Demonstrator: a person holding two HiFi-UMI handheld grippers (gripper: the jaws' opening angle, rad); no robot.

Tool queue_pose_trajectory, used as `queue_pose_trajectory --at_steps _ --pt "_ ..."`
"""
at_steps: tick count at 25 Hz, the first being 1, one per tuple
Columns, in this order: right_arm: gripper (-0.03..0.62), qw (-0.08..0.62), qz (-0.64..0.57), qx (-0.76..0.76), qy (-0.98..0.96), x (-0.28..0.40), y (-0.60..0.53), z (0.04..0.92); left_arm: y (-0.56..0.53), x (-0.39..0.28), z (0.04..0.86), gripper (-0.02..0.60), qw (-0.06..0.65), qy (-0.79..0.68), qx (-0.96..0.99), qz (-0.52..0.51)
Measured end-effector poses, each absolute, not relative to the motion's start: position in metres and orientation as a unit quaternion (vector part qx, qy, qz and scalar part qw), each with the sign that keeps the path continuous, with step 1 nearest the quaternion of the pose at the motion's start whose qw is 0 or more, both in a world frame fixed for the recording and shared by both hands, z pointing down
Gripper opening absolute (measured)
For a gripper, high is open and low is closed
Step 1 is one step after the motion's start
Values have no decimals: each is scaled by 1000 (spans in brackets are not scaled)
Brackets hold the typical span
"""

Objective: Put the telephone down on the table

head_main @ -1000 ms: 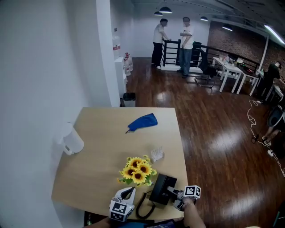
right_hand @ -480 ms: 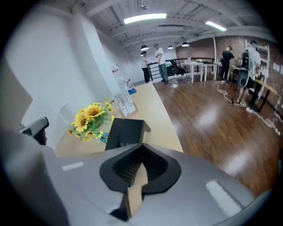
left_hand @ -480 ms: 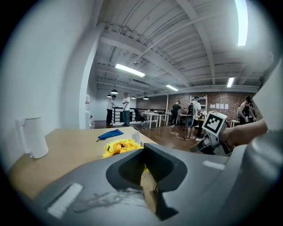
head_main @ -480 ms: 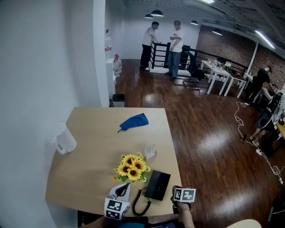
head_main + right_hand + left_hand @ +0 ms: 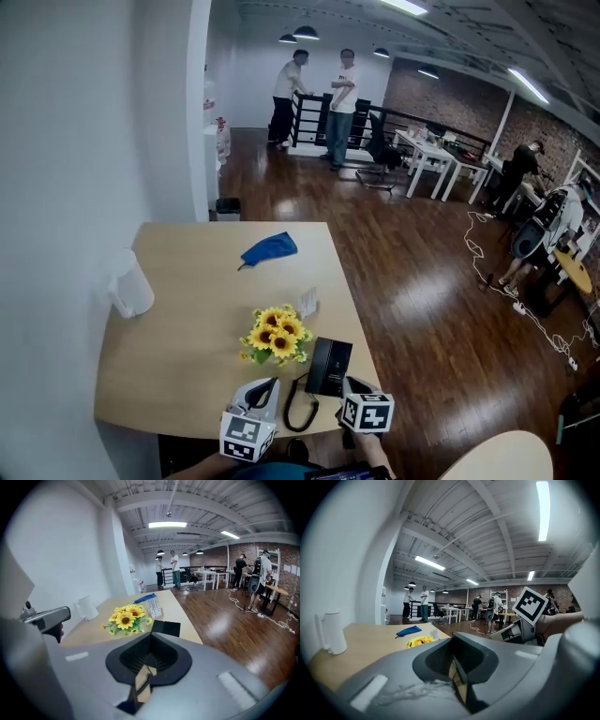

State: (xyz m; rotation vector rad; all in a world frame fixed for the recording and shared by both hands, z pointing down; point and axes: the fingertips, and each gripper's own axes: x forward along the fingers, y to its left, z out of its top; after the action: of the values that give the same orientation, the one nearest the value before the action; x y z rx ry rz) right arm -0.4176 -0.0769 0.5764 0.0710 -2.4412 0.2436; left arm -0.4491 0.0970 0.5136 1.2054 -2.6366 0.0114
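Note:
The black telephone (image 5: 328,366) lies flat on the wooden table (image 5: 178,356) near its front right corner. Its coiled cord (image 5: 298,410) loops toward the table's front edge. The phone (image 5: 165,628) also shows ahead in the right gripper view, beside the sunflowers. My right gripper (image 5: 352,389) hovers just in front of the phone, clear of it, jaws shut and empty (image 5: 145,672). My left gripper (image 5: 272,386) hangs left of the cord, also shut with nothing in it (image 5: 454,667). Each gripper shows in the other's view: right gripper (image 5: 519,631), left gripper (image 5: 47,615).
A bunch of sunflowers (image 5: 275,333) stands just behind the phone, with a small clear card holder (image 5: 307,300) beyond it. A blue cloth (image 5: 269,248) lies farther back, and a white jug (image 5: 127,286) stands at the left edge by the wall. People stand across the room.
The right gripper has come off the phone, risen and drawn back toward the table's front edge. The left gripper has also lifted. The phone stays on the table.

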Motion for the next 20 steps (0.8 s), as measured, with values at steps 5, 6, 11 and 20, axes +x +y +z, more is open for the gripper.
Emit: queue_pose_trajectory --at_steps 5,6,11,20 --pt "-8 306 92 51 -946 -371 -38 549 129 -414 494 14 106 -894 435 -14" --pt "-8 300 90 55 -948 -362 -31 543 135 -406 492 14 105 -892 440 -17" --pt "-8 286 75 67 -953 -318 -2 522 151 -376 487 14 112 -881 458 -31" --pt "-8 232 59 35 -970 -269 14 500 145 -325 478 14 104 -882 458 -33"
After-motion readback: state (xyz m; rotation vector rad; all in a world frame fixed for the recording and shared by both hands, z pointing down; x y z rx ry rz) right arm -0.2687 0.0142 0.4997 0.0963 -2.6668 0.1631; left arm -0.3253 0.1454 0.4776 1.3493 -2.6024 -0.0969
